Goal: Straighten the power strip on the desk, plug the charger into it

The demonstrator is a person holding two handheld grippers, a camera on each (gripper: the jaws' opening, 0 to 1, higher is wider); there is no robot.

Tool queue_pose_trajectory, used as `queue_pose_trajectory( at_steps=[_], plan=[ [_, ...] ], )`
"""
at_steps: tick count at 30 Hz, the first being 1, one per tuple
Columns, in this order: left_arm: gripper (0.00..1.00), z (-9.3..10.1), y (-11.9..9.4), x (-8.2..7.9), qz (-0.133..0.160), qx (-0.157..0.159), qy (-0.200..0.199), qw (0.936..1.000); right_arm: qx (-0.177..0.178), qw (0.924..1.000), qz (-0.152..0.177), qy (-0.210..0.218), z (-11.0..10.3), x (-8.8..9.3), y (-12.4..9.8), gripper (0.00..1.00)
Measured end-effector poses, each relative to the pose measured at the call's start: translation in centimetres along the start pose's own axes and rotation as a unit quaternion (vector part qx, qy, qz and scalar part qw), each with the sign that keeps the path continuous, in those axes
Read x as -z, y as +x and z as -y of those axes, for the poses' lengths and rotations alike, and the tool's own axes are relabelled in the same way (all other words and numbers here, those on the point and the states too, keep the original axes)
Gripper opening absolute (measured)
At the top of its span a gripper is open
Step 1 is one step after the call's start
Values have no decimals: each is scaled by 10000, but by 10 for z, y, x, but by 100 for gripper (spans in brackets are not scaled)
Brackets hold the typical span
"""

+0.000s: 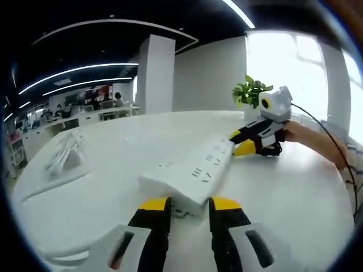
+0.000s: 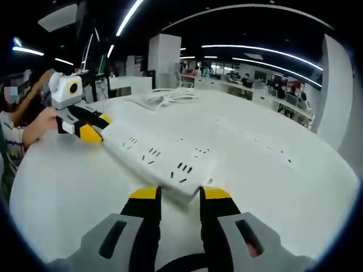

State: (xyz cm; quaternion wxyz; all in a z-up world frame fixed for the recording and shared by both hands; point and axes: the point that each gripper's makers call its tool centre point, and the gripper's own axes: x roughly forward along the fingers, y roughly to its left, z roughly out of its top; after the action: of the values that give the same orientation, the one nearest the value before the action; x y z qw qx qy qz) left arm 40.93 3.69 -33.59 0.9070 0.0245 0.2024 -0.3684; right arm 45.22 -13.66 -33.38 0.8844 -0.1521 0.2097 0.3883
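Note:
A long white power strip (image 1: 193, 170) lies on the white table (image 1: 295, 198), running away from my left gripper (image 1: 190, 205). Its near end sits between the yellow tips, which press its sides. At the far end my right gripper (image 1: 245, 141), held by a hand, clamps the other end. In the right gripper view the same power strip (image 2: 159, 154) reaches from my right gripper (image 2: 179, 195) to the left gripper (image 2: 96, 126). A white bundle of cable, possibly the charger (image 1: 65, 153), lies apart from the strip and appears far back as the cable bundle (image 2: 167, 97).
A small potted plant (image 1: 249, 90) stands at the table's far edge behind the right gripper. A person's forearm (image 1: 317, 141) reaches in from the right. Bare table (image 2: 272, 164) spreads to the strip's side. Office desks and a pillar lie beyond.

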Motion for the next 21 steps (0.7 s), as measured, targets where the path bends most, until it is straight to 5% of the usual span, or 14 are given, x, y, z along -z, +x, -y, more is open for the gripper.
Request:
queue_pose_trajectory(
  at_steps=[21],
  plan=[
    [26, 1, -3, 2, -30, 64, -26, 10000, 49, 9999, -110, -21, -8, 3, -6, 25]
  ],
)
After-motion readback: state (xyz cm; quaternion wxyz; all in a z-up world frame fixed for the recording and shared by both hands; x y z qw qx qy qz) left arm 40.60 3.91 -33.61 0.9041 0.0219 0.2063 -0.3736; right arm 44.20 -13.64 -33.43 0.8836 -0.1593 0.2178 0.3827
